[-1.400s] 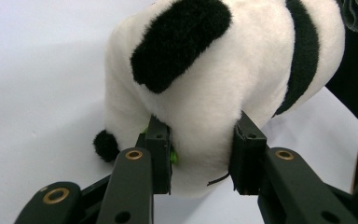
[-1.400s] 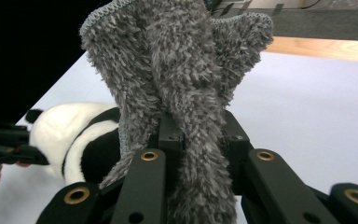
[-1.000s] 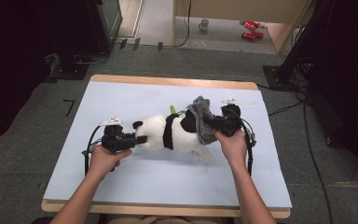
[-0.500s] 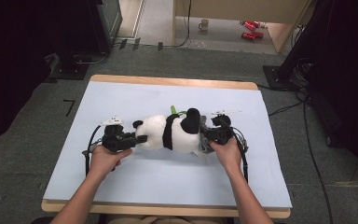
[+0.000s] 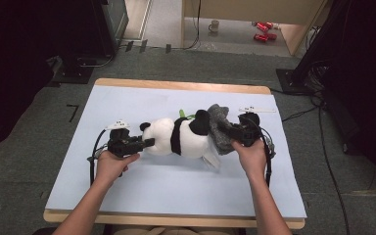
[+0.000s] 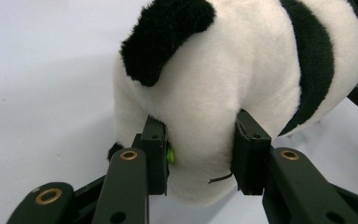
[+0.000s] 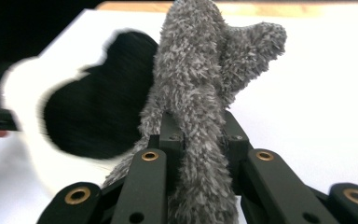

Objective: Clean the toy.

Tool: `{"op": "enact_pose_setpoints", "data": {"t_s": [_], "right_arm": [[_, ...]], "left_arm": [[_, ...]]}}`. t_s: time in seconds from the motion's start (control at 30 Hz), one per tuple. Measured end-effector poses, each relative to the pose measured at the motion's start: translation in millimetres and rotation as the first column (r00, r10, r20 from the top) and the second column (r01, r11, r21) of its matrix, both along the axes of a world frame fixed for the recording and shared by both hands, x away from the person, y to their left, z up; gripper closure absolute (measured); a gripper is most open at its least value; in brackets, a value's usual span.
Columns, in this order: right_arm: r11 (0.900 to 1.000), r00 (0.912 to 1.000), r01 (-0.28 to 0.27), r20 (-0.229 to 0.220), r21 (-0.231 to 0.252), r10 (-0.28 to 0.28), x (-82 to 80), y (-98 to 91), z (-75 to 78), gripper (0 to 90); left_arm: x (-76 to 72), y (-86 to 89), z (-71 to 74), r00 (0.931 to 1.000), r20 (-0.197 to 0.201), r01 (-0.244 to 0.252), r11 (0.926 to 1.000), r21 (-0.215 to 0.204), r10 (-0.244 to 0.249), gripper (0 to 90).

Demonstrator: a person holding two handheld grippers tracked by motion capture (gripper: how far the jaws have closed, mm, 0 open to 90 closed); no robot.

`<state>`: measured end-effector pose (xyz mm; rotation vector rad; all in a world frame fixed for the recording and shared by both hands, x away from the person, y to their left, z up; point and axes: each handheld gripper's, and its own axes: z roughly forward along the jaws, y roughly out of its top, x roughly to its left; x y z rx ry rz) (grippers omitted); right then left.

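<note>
The panda (image 5: 181, 137) lies on its side mid-table (image 5: 127, 196), its head clamped in the left gripper (image 5: 147, 143). The right gripper (image 5: 227, 132), clenched on the grey sock (image 5: 219, 128), dipped against the panda's leg half a second ago and now sits a little further right, the sock bunched at that black leg, so it looks partly on.
</note>
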<state>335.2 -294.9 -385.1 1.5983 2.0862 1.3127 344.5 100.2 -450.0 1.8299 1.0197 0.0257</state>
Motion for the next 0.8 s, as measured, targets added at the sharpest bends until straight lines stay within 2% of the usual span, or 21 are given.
{"op": "enact_pose_setpoints", "data": {"t_s": [0.3,0.4,0.5,0.6,0.67,0.8], "right_arm": [[0.9976,0.9966,-0.050,0.069,0.048,0.046,-13.4,9.2,32.9,76.5],[0.9951,0.9928,-0.093,0.079,0.034,0.090,-19.2,21.9,40.3,76.5],[0.9921,0.9902,-0.126,0.062,-0.001,0.125,-22.9,37.3,33.4,76.5],[0.9887,0.9892,-0.144,0.024,-0.043,0.145,-21.8,48.9,17.7,76.5],[0.9897,0.9896,-0.136,0.041,-0.045,0.138,-21.2,50.6,10.6,76.6],[0.9909,0.9907,-0.123,0.051,-0.055,0.126,-18.2,48.2,7.1,76.5]], "left_arm": [[0.3,0.2,-0.1,0.9998,0.017,0.003,1.0000,0.001,-0.003,60.7],[0.3,-0.2,0.4,0.9997,0.023,0.005,1.0000,0.007,-0.005,60.1],[-1.0,-0.6,1.0,0.9995,0.032,0.006,0.9998,0.016,-0.007,59.3],[-0.9,-0.5,0.7,0.9990,0.043,0.008,0.9998,0.018,-0.009,57.5],[-0.7,-0.3,0.6,0.9988,0.048,0.006,0.9999,0.014,-0.006,55.8],[0.5,1.6,0.5,0.9986,0.052,0.010,0.9999,-0.006,-0.009,47.6]]}}
